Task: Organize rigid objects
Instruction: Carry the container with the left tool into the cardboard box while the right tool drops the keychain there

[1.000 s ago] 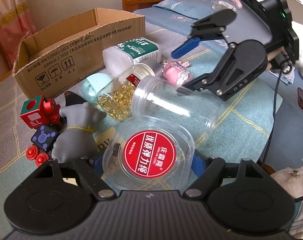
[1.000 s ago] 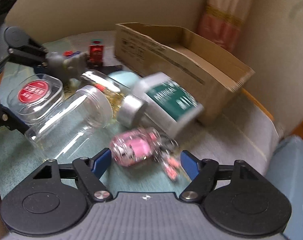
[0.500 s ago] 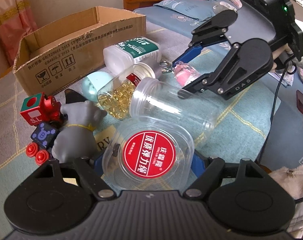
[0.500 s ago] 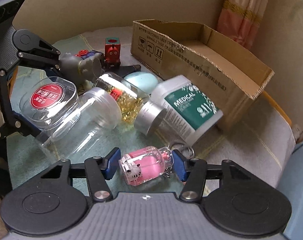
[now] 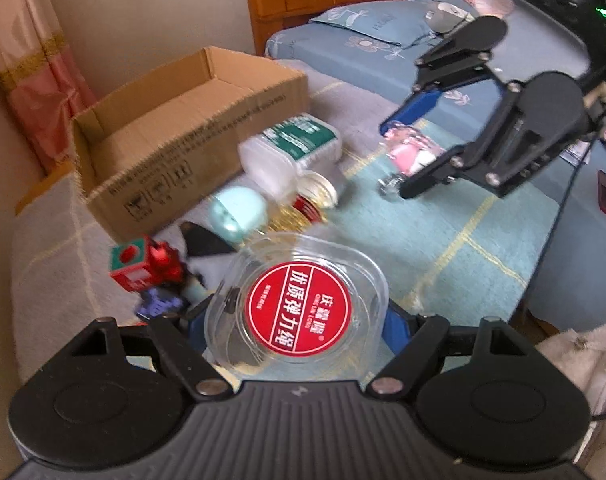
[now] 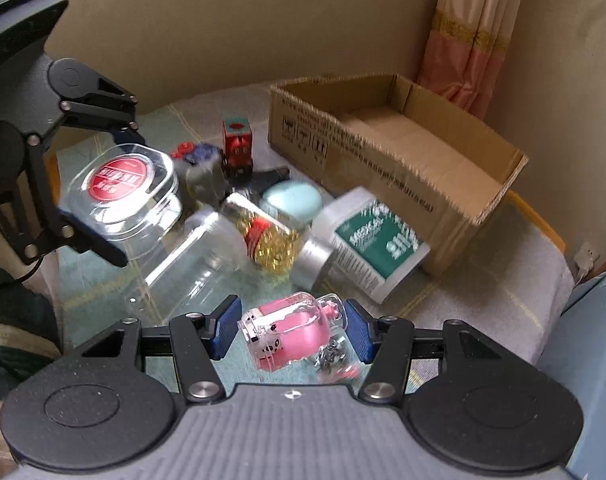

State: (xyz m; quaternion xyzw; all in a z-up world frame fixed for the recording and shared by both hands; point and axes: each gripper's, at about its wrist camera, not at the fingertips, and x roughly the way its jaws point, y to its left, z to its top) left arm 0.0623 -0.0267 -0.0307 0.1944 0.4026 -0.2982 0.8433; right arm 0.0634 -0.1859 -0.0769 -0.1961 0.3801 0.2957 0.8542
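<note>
My left gripper (image 5: 293, 322) is shut on a clear plastic tub with a red round label (image 5: 299, 308) and holds it above the table; it also shows in the right wrist view (image 6: 123, 184). My right gripper (image 6: 291, 330) is shut on a small pink bottle keychain (image 6: 291, 330), lifted off the table; the bottle also shows in the left wrist view (image 5: 411, 152). An open cardboard box (image 5: 183, 128) stands at the back, also in the right wrist view (image 6: 399, 152).
On the blanket lie a white bottle with a green label (image 6: 371, 240), a jar of gold capsules (image 6: 271, 236), an empty clear jar (image 6: 191, 256), a mint egg (image 5: 237, 210), a red toy train (image 5: 147, 264) and a grey figure (image 6: 203, 178). A bed (image 5: 383, 44) lies behind.
Both grippers have risen. The left lifted the red-label tub off the table. The right closed on the pink bottle and raised it from the blanket.
</note>
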